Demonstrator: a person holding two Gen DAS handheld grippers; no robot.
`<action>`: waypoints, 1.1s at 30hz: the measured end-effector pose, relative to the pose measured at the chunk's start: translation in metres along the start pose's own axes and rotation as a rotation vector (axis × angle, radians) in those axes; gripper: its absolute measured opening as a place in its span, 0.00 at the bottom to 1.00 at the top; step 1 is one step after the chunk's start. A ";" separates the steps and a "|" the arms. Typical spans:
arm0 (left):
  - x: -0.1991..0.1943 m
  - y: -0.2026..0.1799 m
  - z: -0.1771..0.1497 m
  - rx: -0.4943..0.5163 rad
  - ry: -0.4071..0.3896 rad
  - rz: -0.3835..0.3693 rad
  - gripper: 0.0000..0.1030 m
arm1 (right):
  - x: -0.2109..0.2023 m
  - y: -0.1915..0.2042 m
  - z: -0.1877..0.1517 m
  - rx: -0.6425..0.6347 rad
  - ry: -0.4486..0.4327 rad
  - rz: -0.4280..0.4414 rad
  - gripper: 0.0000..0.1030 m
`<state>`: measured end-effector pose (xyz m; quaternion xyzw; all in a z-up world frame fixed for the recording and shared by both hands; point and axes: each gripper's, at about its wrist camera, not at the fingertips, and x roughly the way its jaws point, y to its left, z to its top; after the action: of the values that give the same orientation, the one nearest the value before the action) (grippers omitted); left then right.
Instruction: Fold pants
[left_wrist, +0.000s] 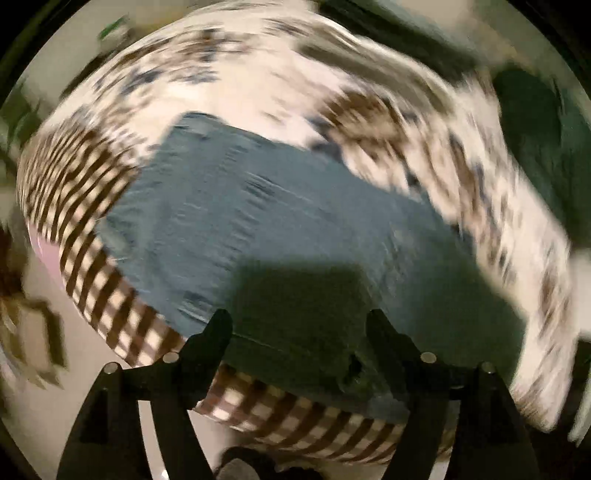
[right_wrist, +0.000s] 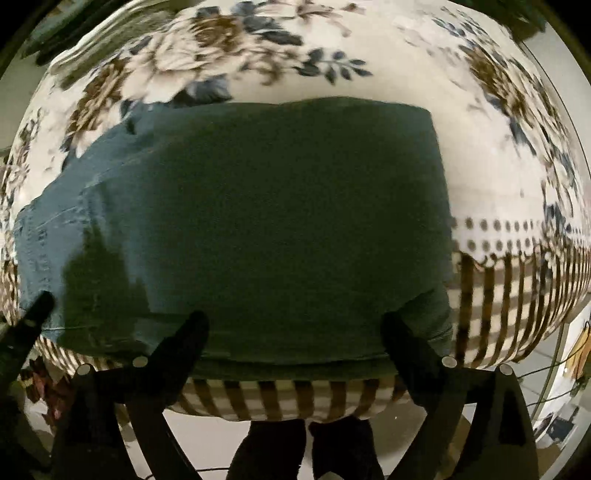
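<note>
Blue-grey pants (right_wrist: 277, 221) lie flat on a floral tablecloth (right_wrist: 369, 85), folded into a broad block near the table's front edge. In the left wrist view the pants (left_wrist: 240, 221) stretch away, blurred by motion. My left gripper (left_wrist: 299, 321) is open and empty, its black fingers (left_wrist: 218, 328) spread just above the pants' near edge. My right gripper (right_wrist: 293, 325) is open and empty, its fingers (right_wrist: 195, 325) apart over the near edge of the fold. The left gripper's tip (right_wrist: 37, 306) shows at the left of the right wrist view.
The tablecloth has a brown checked border (right_wrist: 498, 302) hanging over the front edge. Pale floor (left_wrist: 44, 406) lies below the table. The person's dark legs (right_wrist: 306, 450) stand at the front edge. Cables and clutter (right_wrist: 569, 369) are at the far right.
</note>
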<state>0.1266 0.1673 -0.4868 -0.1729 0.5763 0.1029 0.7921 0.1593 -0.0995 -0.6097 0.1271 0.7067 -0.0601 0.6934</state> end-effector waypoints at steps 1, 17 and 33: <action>-0.004 0.017 0.005 -0.059 -0.017 -0.003 0.73 | 0.000 0.005 0.000 -0.010 0.005 0.002 0.93; 0.066 0.155 0.027 -0.501 -0.067 -0.087 0.45 | 0.035 0.074 0.022 -0.036 0.082 -0.061 0.93; 0.087 0.175 0.033 -0.565 -0.127 -0.216 0.38 | 0.062 0.127 0.028 -0.056 0.101 -0.075 0.93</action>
<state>0.1193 0.3384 -0.5875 -0.4398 0.4526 0.1847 0.7534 0.2191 0.0217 -0.6608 0.0841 0.7465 -0.0595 0.6574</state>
